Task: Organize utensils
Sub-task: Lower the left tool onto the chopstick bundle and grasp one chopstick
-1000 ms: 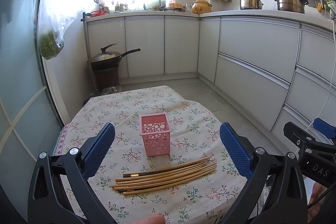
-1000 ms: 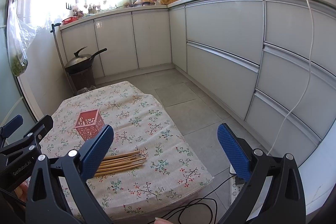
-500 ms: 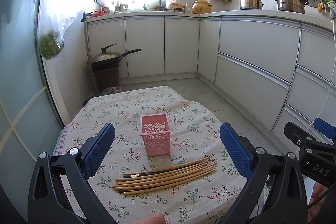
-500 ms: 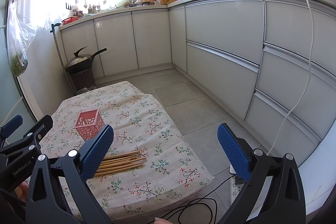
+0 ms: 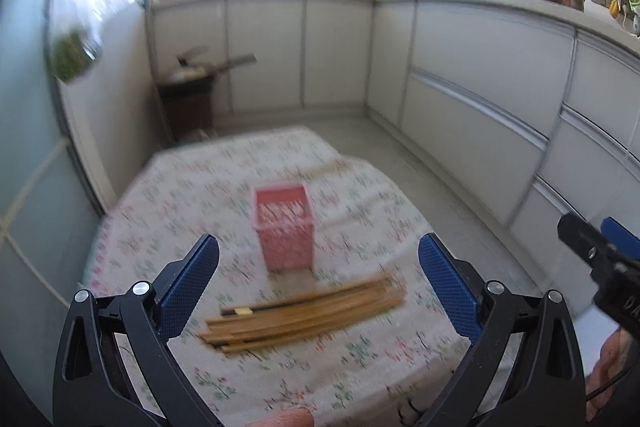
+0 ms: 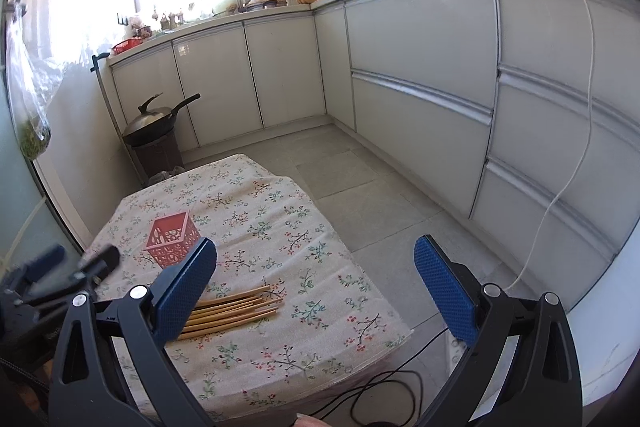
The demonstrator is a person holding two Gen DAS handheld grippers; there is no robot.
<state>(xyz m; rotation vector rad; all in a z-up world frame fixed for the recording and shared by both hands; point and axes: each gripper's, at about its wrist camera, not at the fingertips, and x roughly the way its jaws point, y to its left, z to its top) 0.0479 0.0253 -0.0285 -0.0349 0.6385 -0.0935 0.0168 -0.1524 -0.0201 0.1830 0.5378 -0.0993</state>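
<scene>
The left gripper [image 5: 318, 277] hangs above the near edge of the table with its jaws spread wide and nothing between them; the view is blurred. The right gripper [image 6: 316, 285] is likewise spread wide and empty, off the table's right side at about 3 o'clock from the chopsticks. The chopsticks [image 5: 304, 311] lie in a loose flat bundle on the floral tablecloth [image 6: 280, 227], running from 8 o'clock to 2 o'clock in the left view. Just beyond them, at 12 o'clock, a pink perforated holder [image 5: 285, 227] stands upright and apart from the bundle. Farther off, a lidded wok [image 6: 154, 119] sits on a dark stand before white cabinets [image 6: 420, 75].
</scene>
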